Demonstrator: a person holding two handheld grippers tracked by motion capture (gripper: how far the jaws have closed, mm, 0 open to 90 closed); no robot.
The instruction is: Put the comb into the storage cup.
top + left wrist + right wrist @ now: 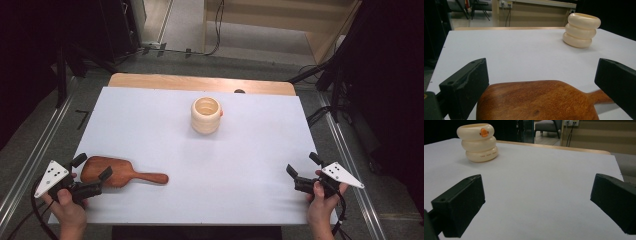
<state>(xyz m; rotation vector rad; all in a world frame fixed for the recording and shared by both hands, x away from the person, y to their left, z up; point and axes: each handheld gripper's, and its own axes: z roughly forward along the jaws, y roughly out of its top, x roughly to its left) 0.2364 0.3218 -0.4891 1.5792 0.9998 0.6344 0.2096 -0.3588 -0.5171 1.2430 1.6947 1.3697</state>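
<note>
A brown wooden paddle-shaped spoon (117, 172) lies flat at the table's front left, its handle pointing right. My left gripper (92, 168) stands open around its broad end, jaws on either side and not touching; in the left gripper view the spoon (536, 100) lies between the wide-apart jaws. A cream cup shaped like stacked rings (205, 115) stands upright at the table's middle back, also seen as the cup (581, 30) and the cup (478, 142) with an orange mark. My right gripper (303, 166) is open at the front right, over bare table.
A white sheet (200, 150) covers the table; a wooden strip (200, 82) shows along its far edge. Metal rails and cables run along both sides on the floor. Between the spoon and the right gripper the sheet is bare.
</note>
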